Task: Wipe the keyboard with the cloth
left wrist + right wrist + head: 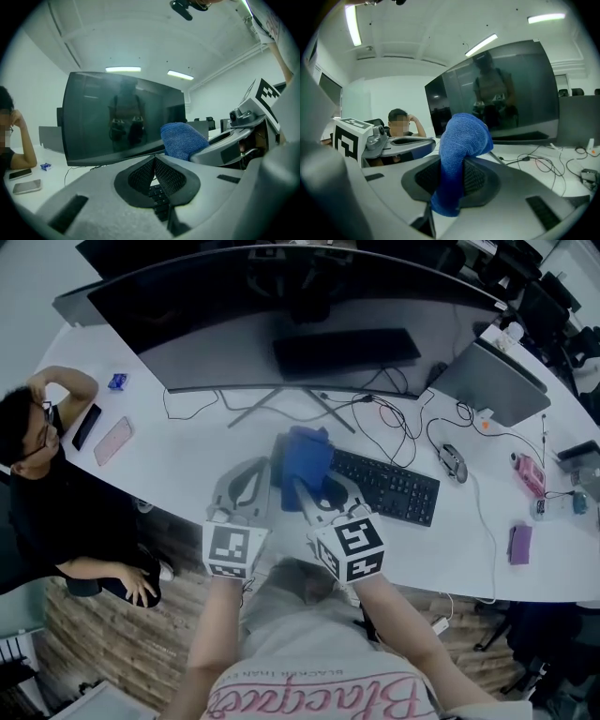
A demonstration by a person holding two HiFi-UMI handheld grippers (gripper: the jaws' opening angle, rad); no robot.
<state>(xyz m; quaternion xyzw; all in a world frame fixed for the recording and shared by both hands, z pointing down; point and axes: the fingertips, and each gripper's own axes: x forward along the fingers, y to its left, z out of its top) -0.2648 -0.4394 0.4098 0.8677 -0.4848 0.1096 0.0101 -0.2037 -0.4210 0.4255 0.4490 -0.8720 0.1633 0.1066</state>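
Observation:
A black keyboard [386,487] lies on the white desk [187,465] in front of the curved monitor [281,324]. My right gripper [302,488] is shut on a blue cloth [305,457], which hangs bunched over the keyboard's left end. In the right gripper view the cloth [459,150] droops between the pads and over them. My left gripper [260,467] hovers just left of the cloth, its jaws closed together with nothing in them. Its own view shows the pads [166,176] meeting, a few keyboard keys [157,197] below them, and the cloth [180,138] to the right.
A laptop [492,381], a mouse [453,462] and loose cables [394,418] lie right of the keyboard. Two phones [112,440] rest at the desk's left end, where a person [37,474] sits. A purple item [520,545] lies near the right front edge.

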